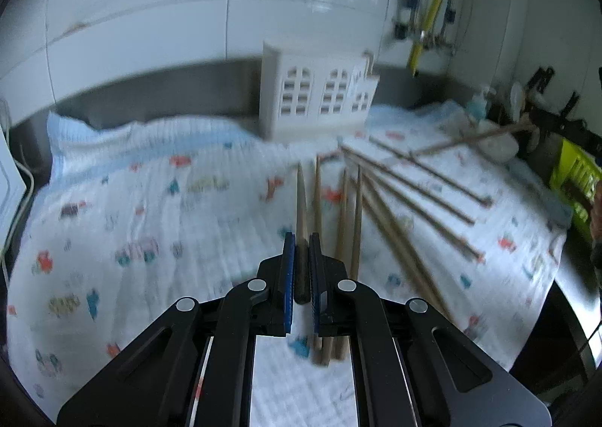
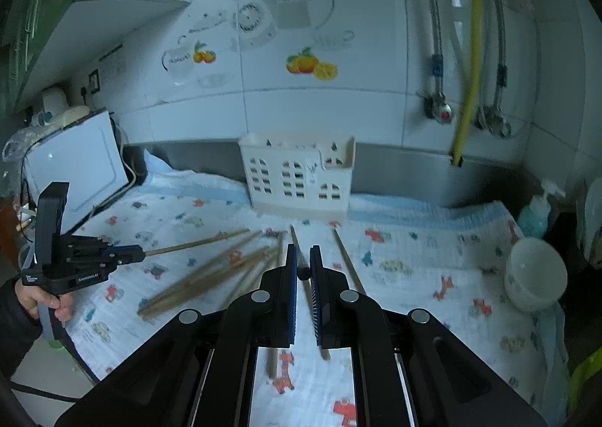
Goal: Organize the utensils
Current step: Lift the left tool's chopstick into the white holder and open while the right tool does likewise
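Grippers, two, hand-held, each clamped on a single chopstick. Left gripper point(image 1: 301, 238): blue pads nearly together, pinching the dark butt end of one wooden chopstick point(image 1: 301, 197), which points straight ahead toward the holder. Right gripper point(image 2: 303, 252): likewise closed on a thin chopstick point(image 2: 295, 238) whose tip runs forward past the fingertips. Loose chopsticks point(image 1: 406, 197): a scattered fan lying on the cloth, just right of the left gripper and left of the right one. Cloth point(image 1: 150, 201): white, printed with small animals, spread beneath both tools. Utensil holder point(image 2: 299, 178): cream, house-shaped, windowed, upright beyond the chopsticks against the counter's back edge. White bowl point(image 2: 536, 272): far right of the right gripper.
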The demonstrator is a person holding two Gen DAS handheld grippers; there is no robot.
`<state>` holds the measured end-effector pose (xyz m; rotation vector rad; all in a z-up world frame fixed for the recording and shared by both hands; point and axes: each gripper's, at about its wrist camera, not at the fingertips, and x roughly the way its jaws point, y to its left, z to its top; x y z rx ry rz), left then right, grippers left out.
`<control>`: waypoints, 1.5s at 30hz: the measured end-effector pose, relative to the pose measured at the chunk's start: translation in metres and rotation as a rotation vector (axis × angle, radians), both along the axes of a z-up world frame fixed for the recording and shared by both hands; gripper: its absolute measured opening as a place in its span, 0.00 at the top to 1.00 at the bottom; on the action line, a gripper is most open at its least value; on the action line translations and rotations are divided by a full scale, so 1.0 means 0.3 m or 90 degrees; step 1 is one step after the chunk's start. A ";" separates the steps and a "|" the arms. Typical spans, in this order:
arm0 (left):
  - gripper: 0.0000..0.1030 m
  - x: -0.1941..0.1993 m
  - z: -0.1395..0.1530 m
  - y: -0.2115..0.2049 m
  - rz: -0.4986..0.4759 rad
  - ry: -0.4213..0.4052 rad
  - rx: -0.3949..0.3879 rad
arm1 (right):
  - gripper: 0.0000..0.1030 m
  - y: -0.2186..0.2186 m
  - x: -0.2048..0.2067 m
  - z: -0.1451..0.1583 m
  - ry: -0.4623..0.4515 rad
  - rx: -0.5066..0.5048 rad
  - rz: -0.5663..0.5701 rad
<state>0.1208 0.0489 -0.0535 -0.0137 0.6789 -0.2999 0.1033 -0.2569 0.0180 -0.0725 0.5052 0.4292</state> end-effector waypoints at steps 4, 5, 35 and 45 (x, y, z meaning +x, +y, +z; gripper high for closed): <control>0.95 0.027 0.057 -0.012 -0.001 -0.032 -0.003 | 0.94 0.010 0.027 0.049 -0.009 -0.002 0.012; 0.95 0.035 0.069 -0.016 -0.001 -0.038 -0.004 | 0.94 0.011 0.035 0.060 -0.011 -0.002 0.013; 0.95 0.290 0.530 -0.103 -0.055 -0.152 -0.015 | 0.94 0.130 0.470 0.496 -0.109 -0.043 -0.019; 0.95 0.384 0.754 -0.155 -0.029 -0.272 -0.006 | 0.94 0.163 0.628 0.347 -0.044 -0.061 -0.026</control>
